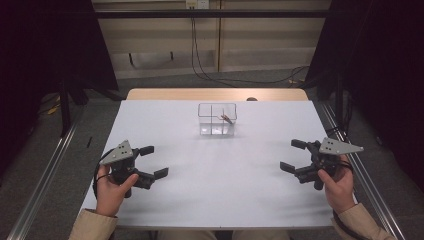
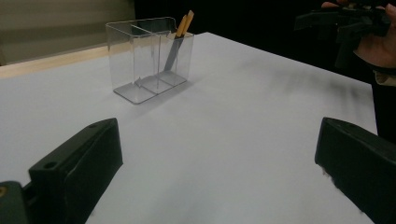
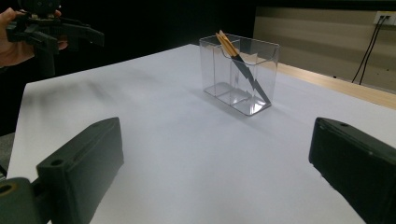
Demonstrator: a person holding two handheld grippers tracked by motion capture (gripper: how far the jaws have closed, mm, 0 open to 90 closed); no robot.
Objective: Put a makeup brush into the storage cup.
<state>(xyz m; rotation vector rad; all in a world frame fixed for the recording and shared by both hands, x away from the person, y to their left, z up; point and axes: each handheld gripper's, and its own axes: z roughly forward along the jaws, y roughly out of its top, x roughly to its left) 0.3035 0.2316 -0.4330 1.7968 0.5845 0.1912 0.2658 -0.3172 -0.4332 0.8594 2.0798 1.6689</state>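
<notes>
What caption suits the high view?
Two open hand-held grippers, left gripper and right gripper, flank a clear plastic divided box.

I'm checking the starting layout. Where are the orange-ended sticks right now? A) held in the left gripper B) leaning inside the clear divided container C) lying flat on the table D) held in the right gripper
B: the sticks lean tilted in one compartment of the clear container, while the left gripper and right gripper are open and apart from it.

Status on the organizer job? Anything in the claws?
Done: orange-handled tools lean in one compartment of the clear organizer. In hand: nothing. The left claw and right claw hover open over the white table, well short of the box. Left: any reach toward the organizer.
</notes>
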